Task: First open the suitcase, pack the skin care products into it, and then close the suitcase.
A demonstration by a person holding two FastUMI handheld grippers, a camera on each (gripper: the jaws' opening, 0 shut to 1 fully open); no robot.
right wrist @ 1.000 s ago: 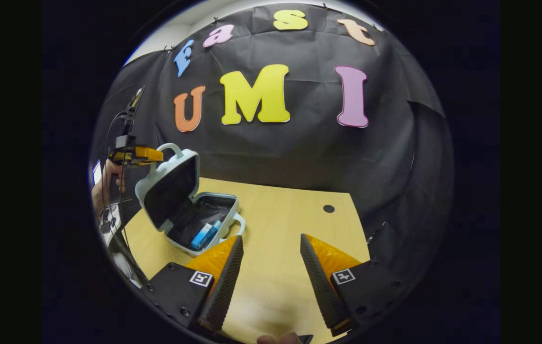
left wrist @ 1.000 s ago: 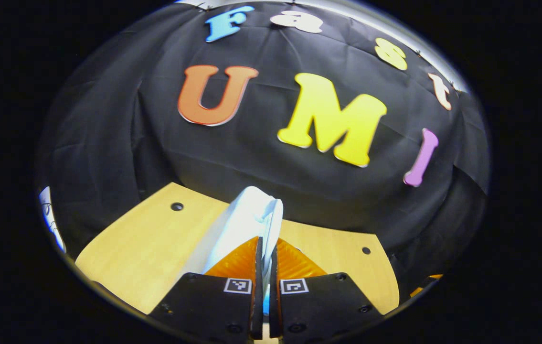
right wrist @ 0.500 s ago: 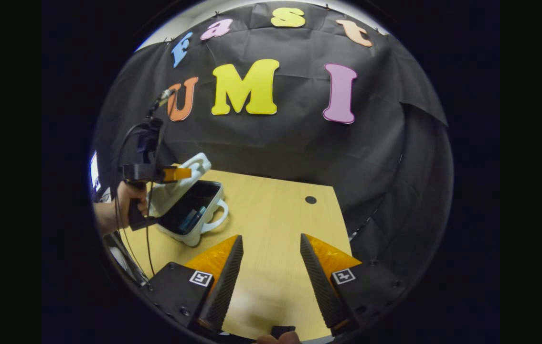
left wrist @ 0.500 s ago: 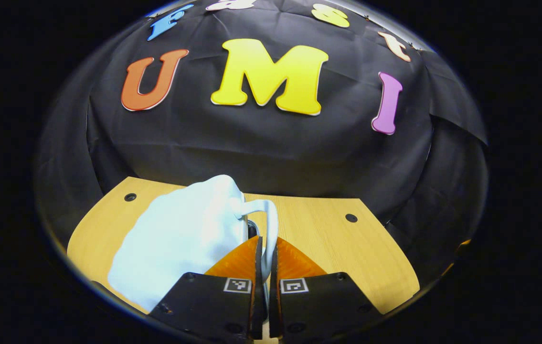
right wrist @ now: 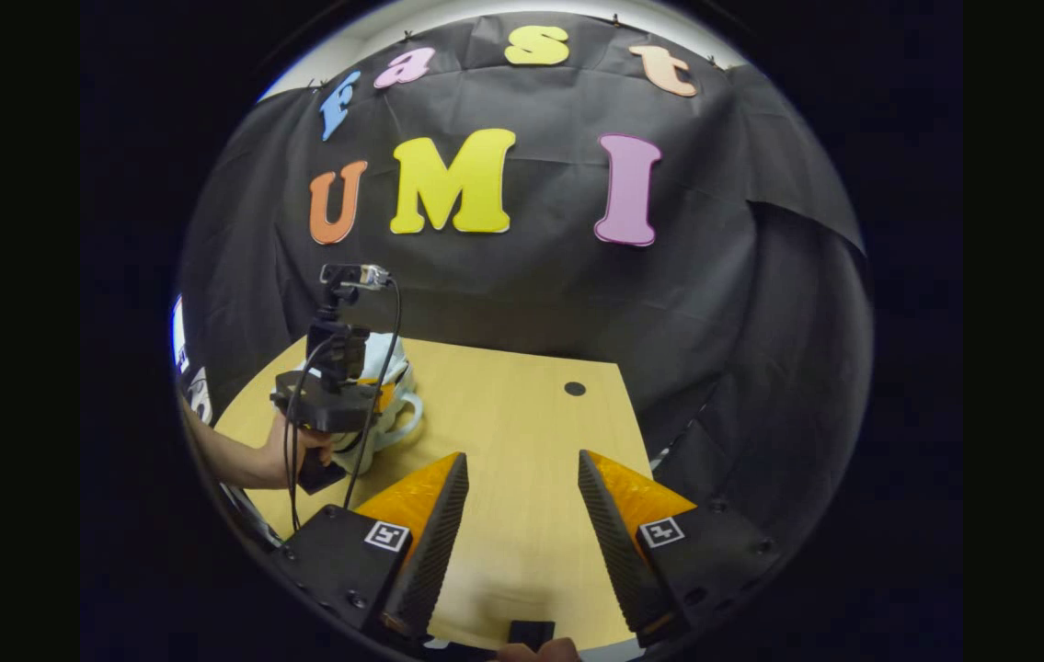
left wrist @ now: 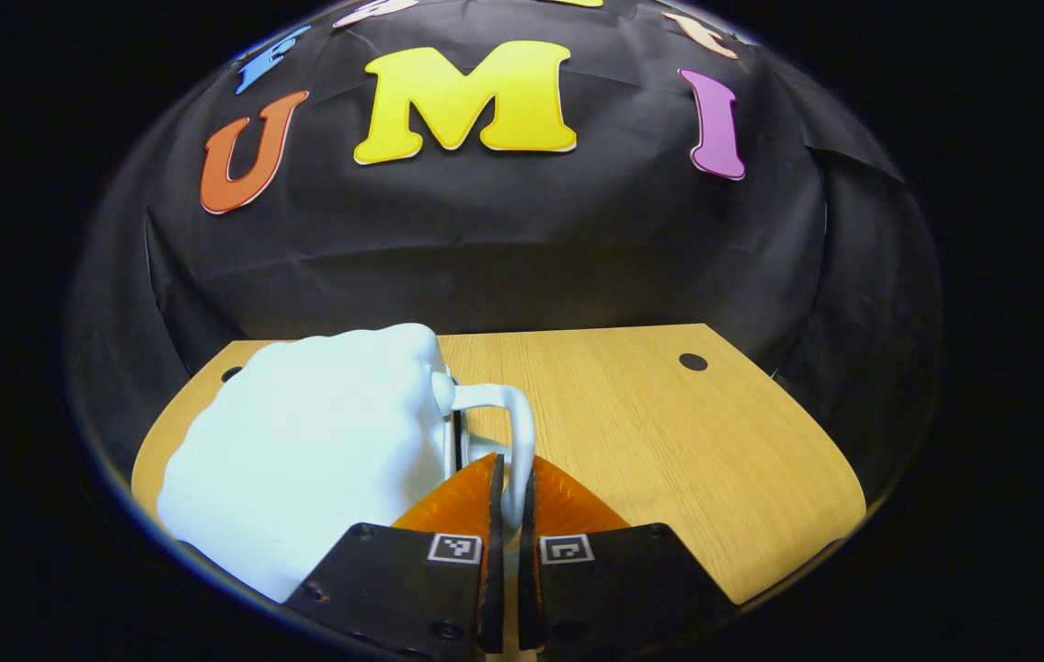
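In the left gripper view, the left gripper [left wrist: 504, 501] had its fingers drawn narrow, pressed from both sides on the handle [left wrist: 519, 441] of the pale suitcase [left wrist: 319, 460]. The suitcase lay on the desk [left wrist: 669, 441] to the left of the fingers, its rounded lid down over the base, with a thin dark seam visible just beside the handle. Whether the lid was fully shut could not be told.

In the right gripper view, the right gripper [right wrist: 515, 501] hung above the near part of the desk [right wrist: 522, 423], its fingers spread wide with nothing between them. Farther off at the left, a hand [right wrist: 296, 448] held the left gripper [right wrist: 378, 395] at the suitcase [right wrist: 385, 405], which sat near the desk's left edge with its looped handle [right wrist: 409, 421] toward the right. A cable ran down from that gripper. The skin care products could not be seen.
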